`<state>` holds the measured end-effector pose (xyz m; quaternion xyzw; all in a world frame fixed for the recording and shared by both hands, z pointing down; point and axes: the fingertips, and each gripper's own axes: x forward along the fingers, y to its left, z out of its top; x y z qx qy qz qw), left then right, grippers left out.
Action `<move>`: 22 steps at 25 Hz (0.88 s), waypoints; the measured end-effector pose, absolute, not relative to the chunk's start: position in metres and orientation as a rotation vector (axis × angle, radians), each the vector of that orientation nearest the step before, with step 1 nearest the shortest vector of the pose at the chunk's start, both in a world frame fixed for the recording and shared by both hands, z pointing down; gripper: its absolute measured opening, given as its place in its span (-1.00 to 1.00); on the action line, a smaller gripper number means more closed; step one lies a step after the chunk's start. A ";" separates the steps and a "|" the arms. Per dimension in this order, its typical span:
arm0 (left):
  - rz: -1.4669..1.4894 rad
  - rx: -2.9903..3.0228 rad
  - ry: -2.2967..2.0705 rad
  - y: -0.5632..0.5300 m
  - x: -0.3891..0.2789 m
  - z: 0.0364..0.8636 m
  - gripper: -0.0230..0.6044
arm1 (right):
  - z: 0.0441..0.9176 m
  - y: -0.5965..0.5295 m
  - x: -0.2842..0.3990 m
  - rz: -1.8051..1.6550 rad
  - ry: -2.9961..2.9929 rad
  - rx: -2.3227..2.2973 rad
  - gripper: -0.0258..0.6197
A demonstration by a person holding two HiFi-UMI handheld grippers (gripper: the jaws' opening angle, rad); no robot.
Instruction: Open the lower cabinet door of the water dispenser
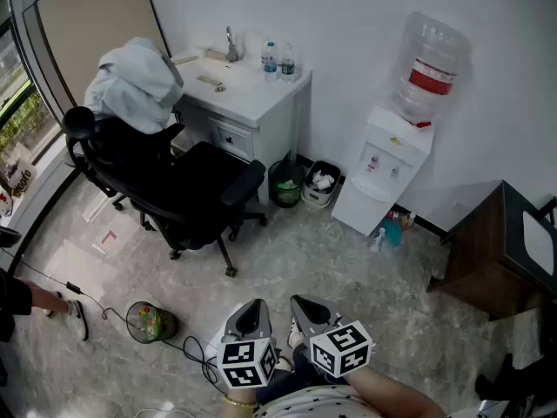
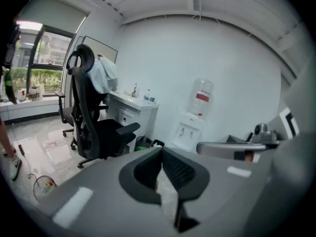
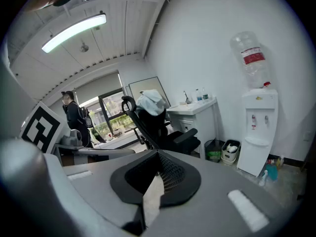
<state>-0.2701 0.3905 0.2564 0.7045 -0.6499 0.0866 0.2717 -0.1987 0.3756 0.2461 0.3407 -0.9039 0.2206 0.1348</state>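
The white water dispenser (image 1: 384,171) stands against the far wall with an upturned bottle (image 1: 428,66) on top. Its lower cabinet door (image 1: 359,207) lies flush with the body. It also shows far off in the left gripper view as the dispenser (image 2: 188,133) and at the right of the right gripper view as the dispenser (image 3: 256,132). Both grippers are held close to my body, well short of it across the floor. My left gripper (image 1: 251,309) and right gripper (image 1: 305,305) point toward it. The left gripper (image 2: 160,151) and right gripper (image 3: 158,154) have their jaws together with nothing between them.
A black office chair (image 1: 178,185) draped with a jacket stands left of the dispenser, before a white sink cabinet (image 1: 254,104). Two bins (image 1: 286,184) sit beside the dispenser, a blue spray bottle (image 1: 392,231) at its foot. A dark wooden table (image 1: 494,252) is at right. A small basket (image 1: 150,322) and cable lie near left.
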 end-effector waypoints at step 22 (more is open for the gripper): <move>0.465 2.244 -1.373 0.020 -0.111 0.284 -0.91 | 0.269 0.041 -0.032 0.706 -2.369 1.572 -0.92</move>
